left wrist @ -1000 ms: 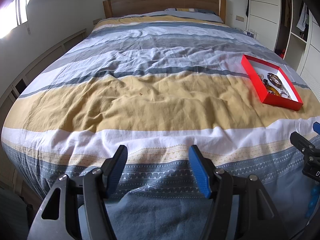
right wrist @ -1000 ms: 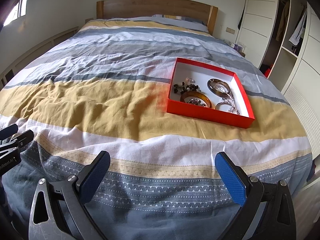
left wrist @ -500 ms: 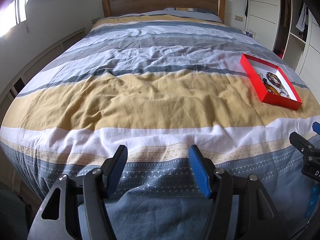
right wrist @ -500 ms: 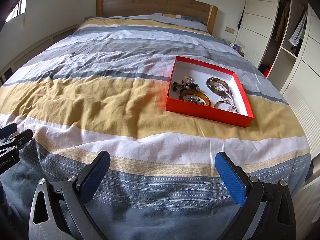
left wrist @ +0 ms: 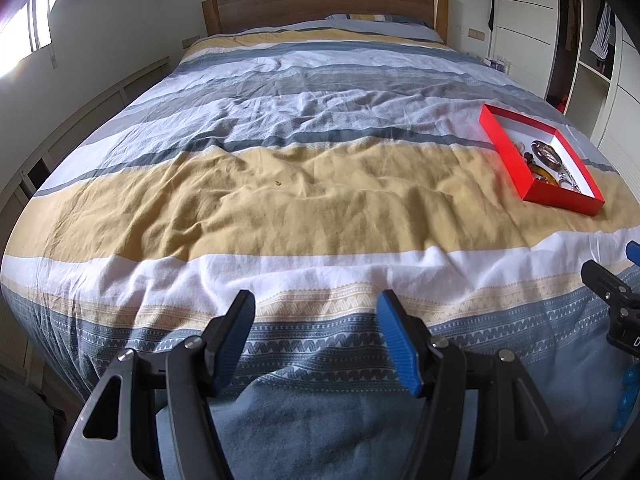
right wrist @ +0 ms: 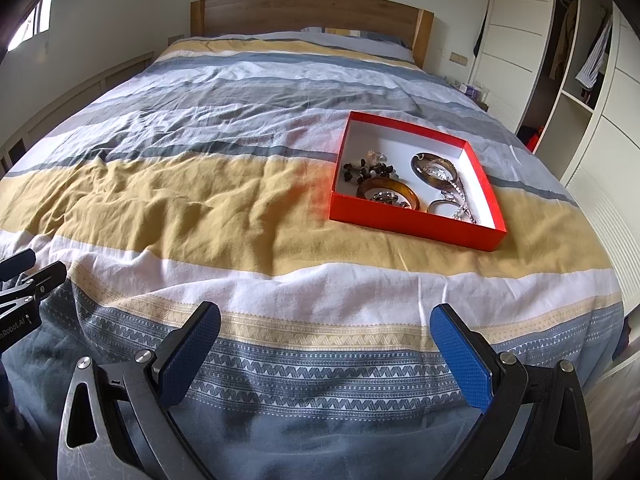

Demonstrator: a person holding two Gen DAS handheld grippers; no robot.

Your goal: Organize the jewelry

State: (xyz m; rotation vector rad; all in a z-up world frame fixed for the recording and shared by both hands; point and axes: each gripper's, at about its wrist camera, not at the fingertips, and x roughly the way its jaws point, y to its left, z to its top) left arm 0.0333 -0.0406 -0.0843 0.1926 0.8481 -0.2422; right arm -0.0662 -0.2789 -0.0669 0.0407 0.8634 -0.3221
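Both grippers hang over the foot end of the bed, nothing between their pads. Left gripper (left wrist: 316, 336): jaws apart, empty, striped duvet (left wrist: 280, 200) below. Right gripper (right wrist: 326, 344): jaws spread wider, also empty. Red box (right wrist: 416, 224) sits on the yellow stripe ahead and slightly right of the right gripper, far right of the left one, well apart from both. Inside: amber bangle (right wrist: 388, 190), brown bangle (right wrist: 434, 168), dark beads (right wrist: 366, 168), silver chain (right wrist: 460, 200).
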